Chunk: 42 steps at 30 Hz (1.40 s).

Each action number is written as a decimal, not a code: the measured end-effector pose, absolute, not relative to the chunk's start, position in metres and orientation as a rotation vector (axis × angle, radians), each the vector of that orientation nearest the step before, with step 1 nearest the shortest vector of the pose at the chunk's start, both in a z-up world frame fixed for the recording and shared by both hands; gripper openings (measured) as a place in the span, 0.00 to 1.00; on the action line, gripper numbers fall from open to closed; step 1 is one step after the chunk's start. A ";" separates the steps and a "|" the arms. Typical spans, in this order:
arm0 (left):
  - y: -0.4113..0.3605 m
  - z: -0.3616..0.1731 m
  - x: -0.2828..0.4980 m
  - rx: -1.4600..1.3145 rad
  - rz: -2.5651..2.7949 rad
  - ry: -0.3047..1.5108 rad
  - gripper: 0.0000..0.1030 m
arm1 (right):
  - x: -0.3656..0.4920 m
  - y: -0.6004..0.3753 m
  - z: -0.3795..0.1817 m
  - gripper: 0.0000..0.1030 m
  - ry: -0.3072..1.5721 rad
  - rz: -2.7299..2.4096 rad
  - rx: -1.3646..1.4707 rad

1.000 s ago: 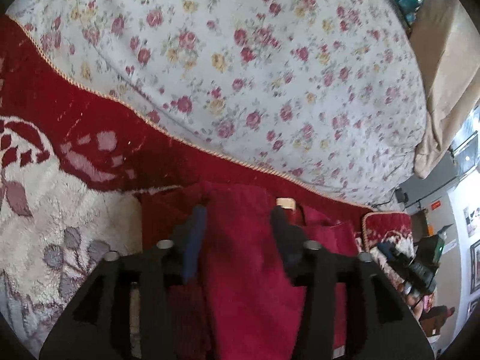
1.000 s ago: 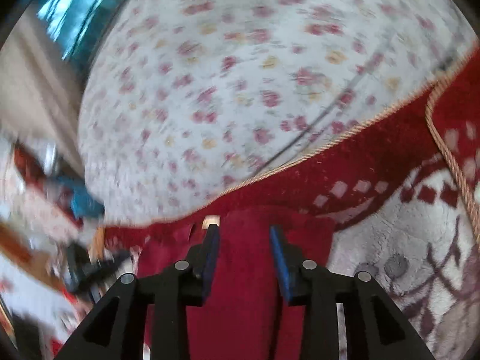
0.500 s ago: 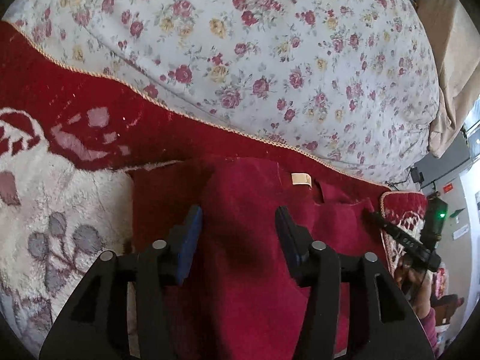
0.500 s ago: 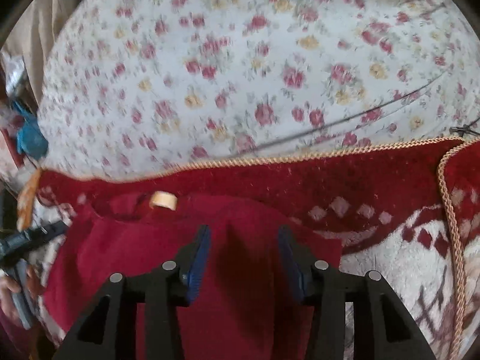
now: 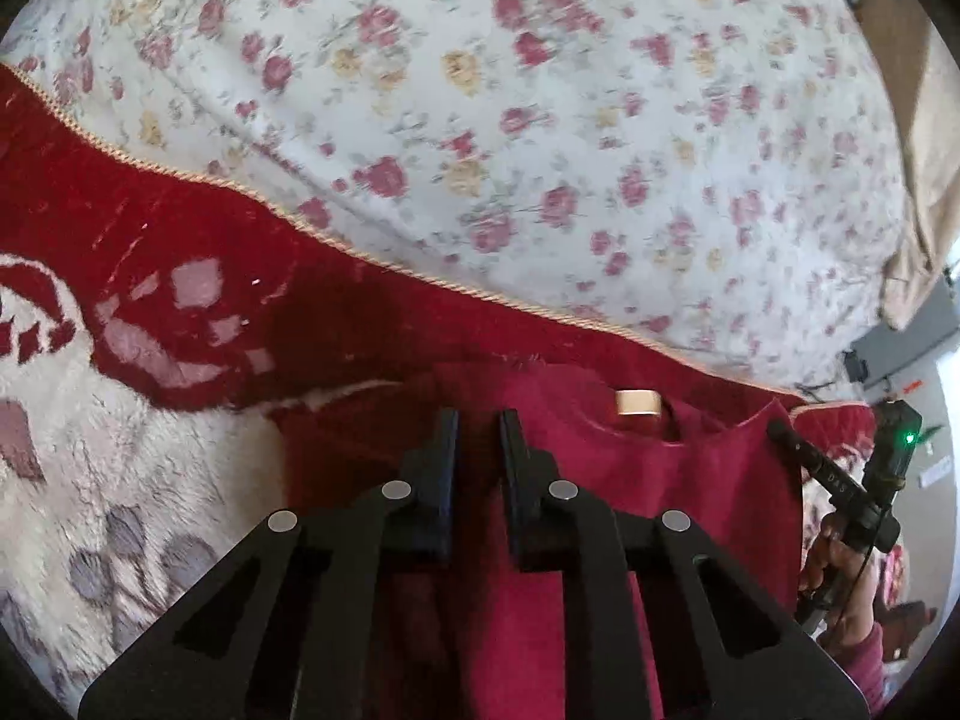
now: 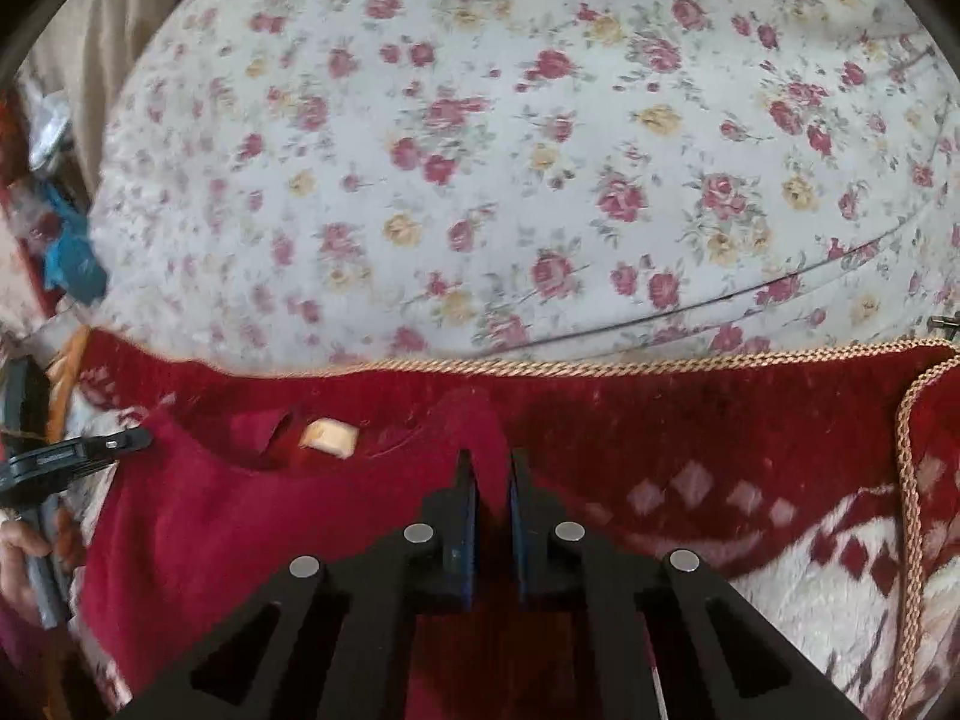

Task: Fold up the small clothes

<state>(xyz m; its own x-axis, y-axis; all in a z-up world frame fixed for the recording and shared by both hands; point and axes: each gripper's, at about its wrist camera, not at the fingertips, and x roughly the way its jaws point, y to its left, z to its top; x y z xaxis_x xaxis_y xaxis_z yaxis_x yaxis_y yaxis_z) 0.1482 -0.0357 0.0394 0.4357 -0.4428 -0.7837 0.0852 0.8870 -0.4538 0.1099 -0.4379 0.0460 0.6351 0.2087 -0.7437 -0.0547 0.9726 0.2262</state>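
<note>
The red garment (image 5: 690, 480) is lying flat under both tongs, its tan neck label (image 5: 639, 402) just ahead and between them. Half a second ago your tongs were spread wide; now your left tongs (image 5: 477, 420) and right tongs (image 6: 489, 462) are clenching on the shoulder cloth at either side of the collar, so you are probably getting ready to lift for a fold. It is resting on a red-and-white blanket (image 6: 780, 408); beyond its cord edge the floral bedsheet (image 6: 510, 150) is spreading away.

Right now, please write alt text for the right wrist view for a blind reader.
The right gripper is shut on a raised fold of a dark red garment lying on a red patterned blanket. A floral sheet fills the background.
</note>
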 end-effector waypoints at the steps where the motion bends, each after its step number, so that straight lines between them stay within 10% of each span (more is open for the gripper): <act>1: -0.035 0.035 0.150 -0.367 -0.322 1.085 0.12 | 0.116 -0.437 0.039 0.08 0.878 0.129 0.181; 8: -0.014 0.044 0.127 -0.431 -0.379 1.116 0.12 | 0.126 -0.439 0.014 0.10 0.979 0.063 0.184; 13: -0.008 0.069 0.073 -0.437 -0.505 1.090 0.55 | 0.078 -0.439 0.060 0.28 0.917 0.126 0.209; 32: -0.027 0.032 -0.006 -0.388 -0.622 1.154 0.55 | 0.130 -0.141 0.032 0.41 1.149 0.592 0.112; 35: -0.024 0.029 -0.004 -0.391 -0.648 1.151 0.44 | 0.144 -0.127 0.009 0.34 1.206 0.554 0.060; 37: -0.019 0.031 -0.001 -0.380 -0.641 1.151 0.12 | 0.145 -0.128 0.015 0.11 1.168 0.540 0.035; 42: 0.010 0.054 0.002 -0.427 -0.615 1.064 0.10 | 0.146 -0.129 0.040 0.04 1.078 0.583 0.085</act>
